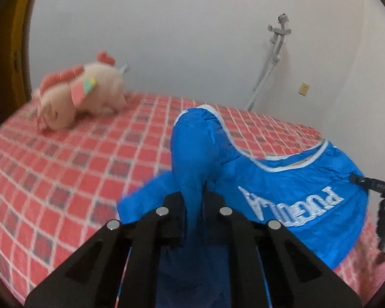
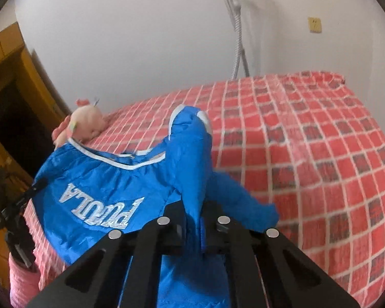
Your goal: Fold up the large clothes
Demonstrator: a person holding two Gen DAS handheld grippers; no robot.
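Both my grippers clamped on a blue garment lifted above the bed.

My left gripper (image 1: 193, 205) has its jaws pinched together on a bunched fold of the blue jacket (image 1: 282, 192), and my right gripper (image 2: 200, 220) is pinched likewise on another bunch of the same fabric. The cloth rises in a peak ahead of each pair of fingers, and the white-trimmed hem sags between the two grips, with white lettering (image 2: 100, 210) reading upside down. The lower part of the jacket drapes toward the red checked bedspread (image 1: 77, 159). A pink plush toy (image 1: 82, 95) lies on the bedspread near the white wall (image 1: 166, 38), well apart from the jacket. I see no container. A metal stand (image 2: 237, 30) leans against the wall.
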